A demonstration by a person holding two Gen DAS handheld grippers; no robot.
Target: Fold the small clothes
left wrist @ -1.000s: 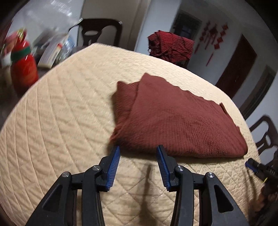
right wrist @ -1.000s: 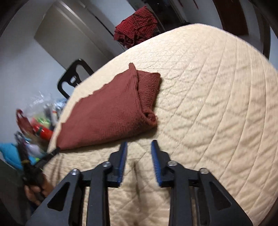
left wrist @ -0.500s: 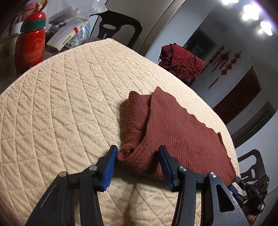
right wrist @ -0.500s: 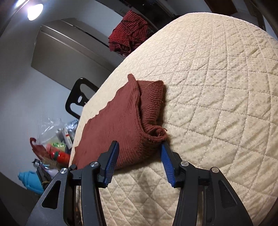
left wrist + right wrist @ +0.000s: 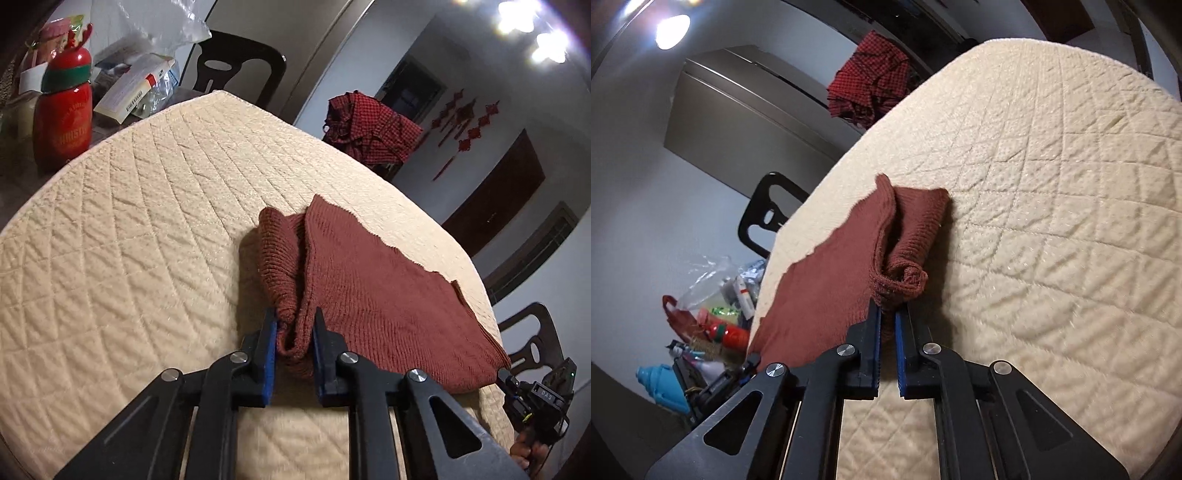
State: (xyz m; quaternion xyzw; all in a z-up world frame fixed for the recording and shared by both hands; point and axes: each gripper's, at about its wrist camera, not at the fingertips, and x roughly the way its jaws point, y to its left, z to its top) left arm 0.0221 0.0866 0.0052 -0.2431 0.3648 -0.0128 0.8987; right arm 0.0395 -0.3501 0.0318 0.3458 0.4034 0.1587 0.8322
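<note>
Folded rust-red knitted garment (image 5: 373, 291) gripped at both near corners on the cream quilted table cover (image 5: 129, 236).
Half a second ago the fingers were spread around the corners; now the left gripper (image 5: 294, 334) is clenched on the garment's near left corner, and the right gripper (image 5: 887, 325) is clamped on its bunched near right corner, both slightly raised.

one sweater (image 5: 373, 291), two tongs (image 5: 294, 325) (image 5: 887, 314) (both clamping)
</note>
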